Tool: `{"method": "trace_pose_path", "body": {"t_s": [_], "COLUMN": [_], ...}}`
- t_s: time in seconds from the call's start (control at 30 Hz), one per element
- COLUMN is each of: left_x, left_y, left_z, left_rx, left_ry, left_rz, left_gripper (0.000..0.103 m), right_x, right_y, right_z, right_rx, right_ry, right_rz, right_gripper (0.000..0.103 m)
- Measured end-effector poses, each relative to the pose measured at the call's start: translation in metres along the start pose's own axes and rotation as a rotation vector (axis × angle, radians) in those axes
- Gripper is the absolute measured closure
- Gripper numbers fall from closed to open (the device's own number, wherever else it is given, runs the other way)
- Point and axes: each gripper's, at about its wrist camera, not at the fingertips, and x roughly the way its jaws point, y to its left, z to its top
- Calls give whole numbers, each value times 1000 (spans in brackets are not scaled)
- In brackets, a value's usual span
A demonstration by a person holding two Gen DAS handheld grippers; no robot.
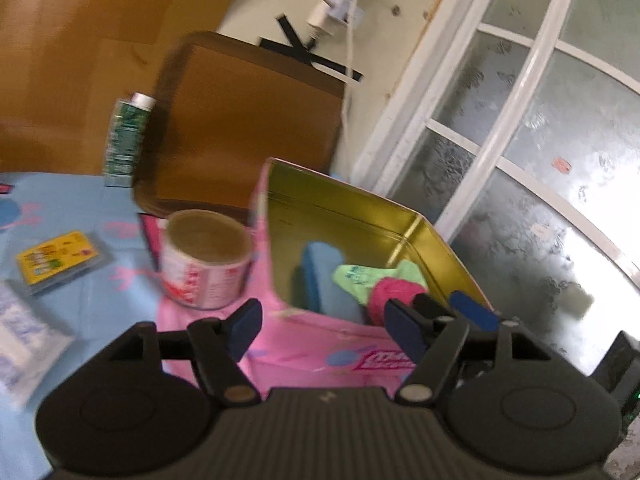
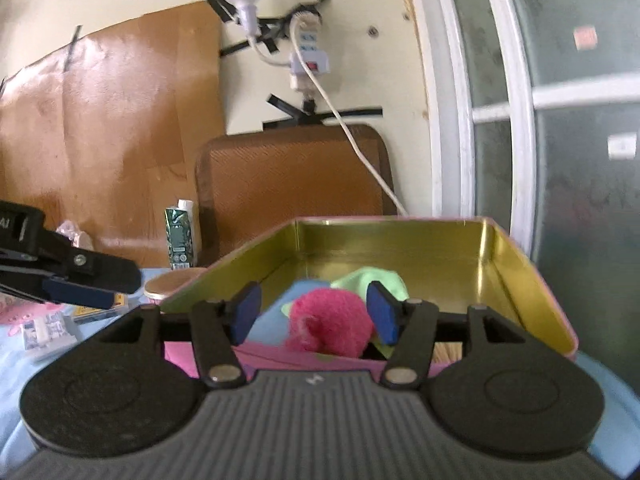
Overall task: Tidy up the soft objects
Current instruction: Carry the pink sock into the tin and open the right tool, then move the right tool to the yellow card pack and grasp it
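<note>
A pink tin box with a gold inside stands on the blue tablecloth. Inside lie a blue soft block, a light green cloth and a fuzzy pink pom-pom. My right gripper is open over the box's near rim, its pads either side of the pom-pom without squeezing it. My left gripper is open and empty at the box's near left wall. The right gripper's fingers show at the box's right side in the left wrist view.
A tape roll stands left of the box. A yellow card pack and a white packet lie on the cloth. A green carton and a brown chair back stand behind. A window is on the right.
</note>
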Motion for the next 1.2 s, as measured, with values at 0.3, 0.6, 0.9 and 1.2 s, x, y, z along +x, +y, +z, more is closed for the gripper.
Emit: {"method": "trace_pose_path", "body": {"t_s": [0.3,0.6,0.9,1.2], "left_x": [-59,-105,-119,-119], "left_y": [77,152,183,186], "left_z": [-24,-48,-64,-66], "left_rx": [-95,-214,-301,-305], "left_ry": [-55,-108,-180,-176], "left_rz": [120,311,385,357], "left_gripper": [32,32,30,26], "right_x": [-7,18,122,198], "right_y": [36,120,206,271], "right_z": [10,1,12,7], "right_rx": [3,-61,-108,-428], "right_ry": [8,144,289,377], "right_rz": [152,420,388,354], "right_gripper": [42,42,27,29]}}
